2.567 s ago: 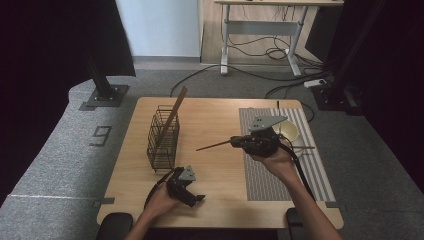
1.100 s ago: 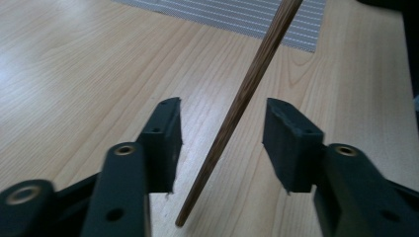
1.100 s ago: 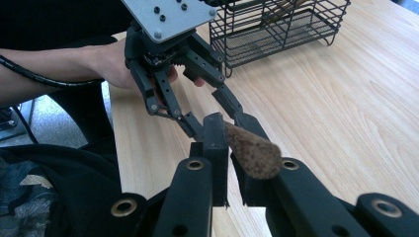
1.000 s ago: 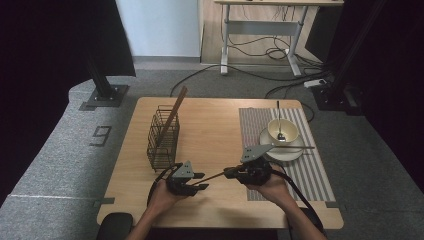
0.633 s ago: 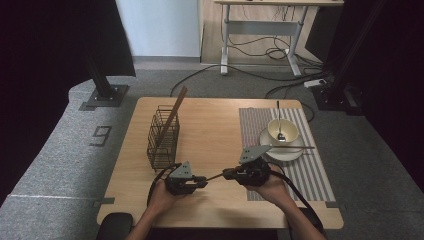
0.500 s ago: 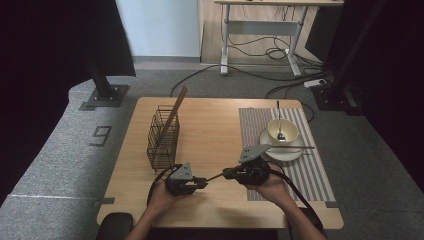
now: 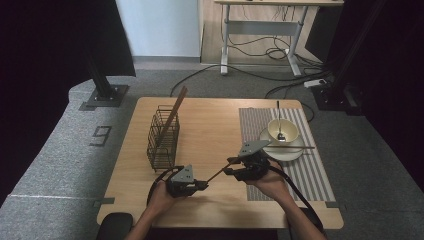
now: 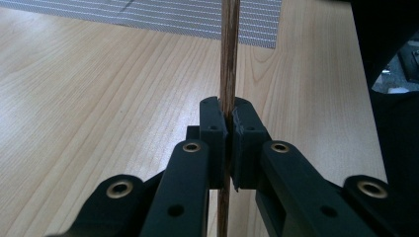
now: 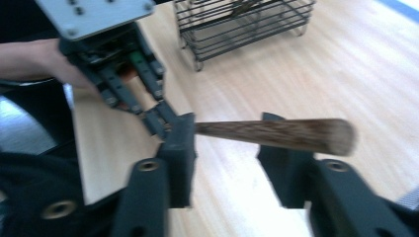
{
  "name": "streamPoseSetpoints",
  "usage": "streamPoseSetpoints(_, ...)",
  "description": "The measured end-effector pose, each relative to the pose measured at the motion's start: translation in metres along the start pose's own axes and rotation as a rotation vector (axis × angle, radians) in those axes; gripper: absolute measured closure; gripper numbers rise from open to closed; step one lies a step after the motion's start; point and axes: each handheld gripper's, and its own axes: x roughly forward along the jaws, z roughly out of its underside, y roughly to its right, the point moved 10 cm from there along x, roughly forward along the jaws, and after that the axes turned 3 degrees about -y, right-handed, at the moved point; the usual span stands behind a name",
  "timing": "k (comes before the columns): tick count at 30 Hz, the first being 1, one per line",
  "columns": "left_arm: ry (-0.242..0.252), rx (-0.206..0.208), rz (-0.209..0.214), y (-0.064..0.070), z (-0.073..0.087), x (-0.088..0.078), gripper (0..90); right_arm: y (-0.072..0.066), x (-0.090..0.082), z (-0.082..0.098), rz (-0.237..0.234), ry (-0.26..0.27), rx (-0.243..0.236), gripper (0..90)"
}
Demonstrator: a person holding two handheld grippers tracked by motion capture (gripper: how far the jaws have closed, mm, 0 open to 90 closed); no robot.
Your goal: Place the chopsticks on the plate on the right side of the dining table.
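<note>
The left gripper (image 7: 199, 186) has its jaws clamped on the thin end of a wooden chopstick (image 7: 218, 173), which slants up over the wooden surface (image 7: 210, 125) between the two hands toward the right gripper (image 7: 231, 166). In the right gripper view the right gripper's jaws have just been opening and stand apart, with the thick end of the chopstick (image 9: 276, 133) lying between them, touching one jaw and clear of the other. Farther back stand a wire basket (image 7: 163, 140) with another stick (image 7: 172, 114) leaning in it and, on a striped mat (image 7: 310, 175), a bowl (image 7: 283, 131) on a plate (image 7: 285, 154).
</note>
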Motion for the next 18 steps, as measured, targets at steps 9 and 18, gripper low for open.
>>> streamPoseSetpoints(9, -0.026, -0.011, 0.005, 0.001, 0.002, 0.003, 85.1, 0.010, 0.002, -0.009, 0.119, 0.023, -0.019, 32.0)
streamPoseSetpoints(18, -0.015, -0.026, -0.008, -0.001, 0.001, -0.001, 85.0, 0.023, 0.002, -0.011, 0.204, 0.016, -0.015, 28.2)
